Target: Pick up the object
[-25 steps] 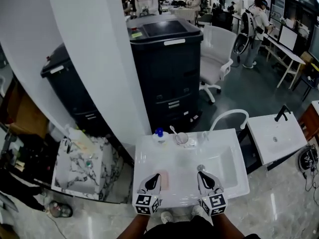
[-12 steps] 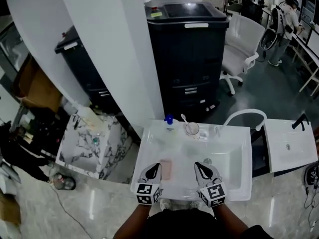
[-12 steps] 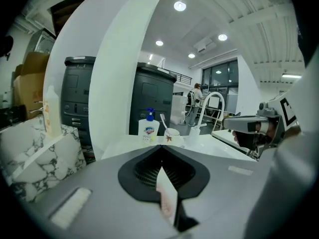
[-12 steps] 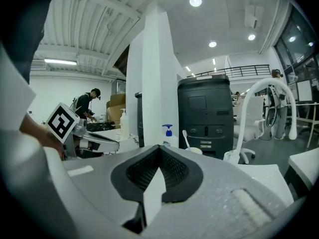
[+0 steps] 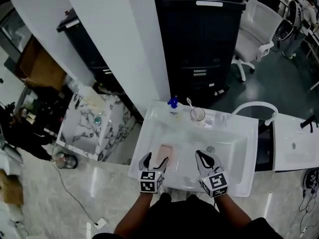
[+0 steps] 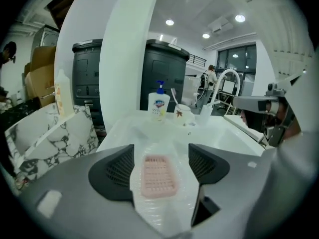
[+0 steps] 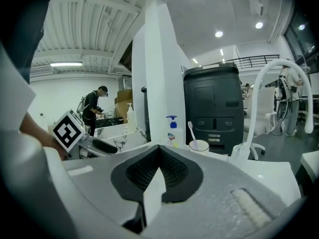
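Pink soap dish [image 6: 158,176] between just-widening jaws of left tongs [image 5: 154,160]; right tongs [image 7: 159,156] closed.

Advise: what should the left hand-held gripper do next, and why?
Likely ease the left hand-held gripper a little lower around the pink pad before closing. Its jaws have just been opening and stand apart, with the pad lying between them on the sink, untouched.

My left gripper [image 5: 155,159] tilts forward and down. Its jaws have just been opening and now stand apart, with a pink soap tray [image 6: 158,176] in the gap and neither pad pressing on it. My right gripper [image 5: 201,156] sits alongside, jaws closed together on nothing. My left forearm [image 5: 135,218] and right forearm [image 5: 230,214] reach out roughly parallel.
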`<state>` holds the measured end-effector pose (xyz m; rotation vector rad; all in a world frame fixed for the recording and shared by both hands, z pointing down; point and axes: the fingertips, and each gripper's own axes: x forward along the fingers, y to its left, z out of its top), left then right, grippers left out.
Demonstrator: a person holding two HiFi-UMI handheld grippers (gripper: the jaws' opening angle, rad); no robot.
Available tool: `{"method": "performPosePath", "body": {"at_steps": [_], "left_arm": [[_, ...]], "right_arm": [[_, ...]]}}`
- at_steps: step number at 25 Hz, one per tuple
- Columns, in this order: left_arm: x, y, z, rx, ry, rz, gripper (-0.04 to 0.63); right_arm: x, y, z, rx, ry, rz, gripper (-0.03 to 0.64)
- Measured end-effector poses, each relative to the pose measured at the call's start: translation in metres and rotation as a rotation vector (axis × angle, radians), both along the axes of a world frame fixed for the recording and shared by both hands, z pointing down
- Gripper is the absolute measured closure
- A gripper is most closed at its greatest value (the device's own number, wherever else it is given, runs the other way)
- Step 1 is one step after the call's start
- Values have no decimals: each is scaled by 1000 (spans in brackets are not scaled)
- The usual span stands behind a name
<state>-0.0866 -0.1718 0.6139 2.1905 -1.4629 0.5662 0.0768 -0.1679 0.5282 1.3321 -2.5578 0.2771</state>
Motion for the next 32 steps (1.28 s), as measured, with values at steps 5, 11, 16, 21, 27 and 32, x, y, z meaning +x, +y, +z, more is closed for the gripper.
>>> {"method": "performPosePath", "body": {"at_steps": [5,11,16,21,27,32], "left_arm": [[1,5,35,-110,-67,-6,128],[10,8,71,-201,-143,33,71],[11,6,89,-244,-215,55,80],[11,4,106,-321,-261,63,98],[9,2,117,-373,-284,58,135],[9,1,123,-386,-286,69,140]], "right_arm": [[-1,-3,8,-24,-2,-35,614],[0,-3,22,-62,2,-61,614],[4,-1,35,-106,-2,-59,614],[11,0,44,-138,4,-67,614],[17,-1,47,-153,-5,-67,614],[19,-1,47,-159,-9,-64,614]]}}
